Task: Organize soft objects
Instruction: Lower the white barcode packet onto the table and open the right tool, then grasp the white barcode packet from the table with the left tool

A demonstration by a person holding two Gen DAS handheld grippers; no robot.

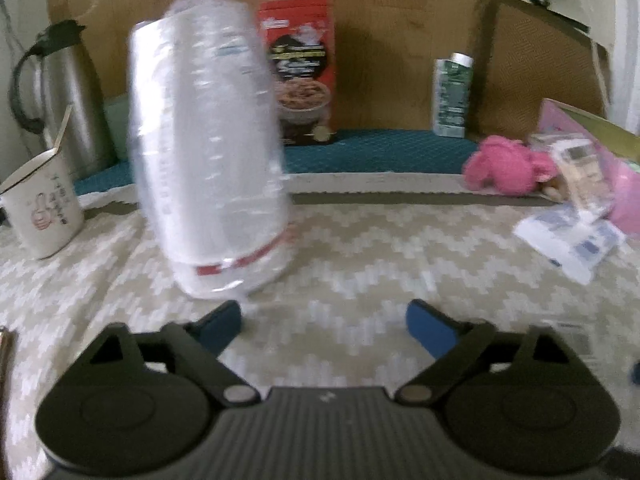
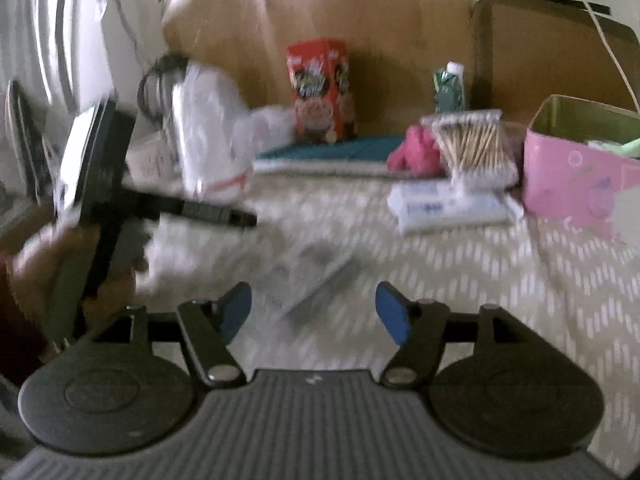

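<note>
A tall plastic-wrapped stack of white cups (image 1: 208, 152) stands on the zigzag cloth just ahead and left of my left gripper (image 1: 324, 324), which is open and empty. The stack also shows in the right wrist view (image 2: 208, 136), far left. A pink soft toy (image 1: 504, 164) lies at the right, next to a pink box (image 2: 576, 176); it shows in the right wrist view (image 2: 416, 150) too. A bag of cotton swabs (image 2: 476, 144) and a white-blue tissue pack (image 2: 448, 204) lie beside it. My right gripper (image 2: 314, 312) is open and empty above a flat clear packet (image 2: 316, 276).
A steel thermos (image 1: 68, 96), a white mug (image 1: 40, 208), a red cereal box (image 1: 300, 72) and a green carton (image 1: 452, 96) stand along the back. The other handheld gripper (image 2: 100, 184) is at the left in the right wrist view. A teal mat (image 1: 380, 152) lies at the back.
</note>
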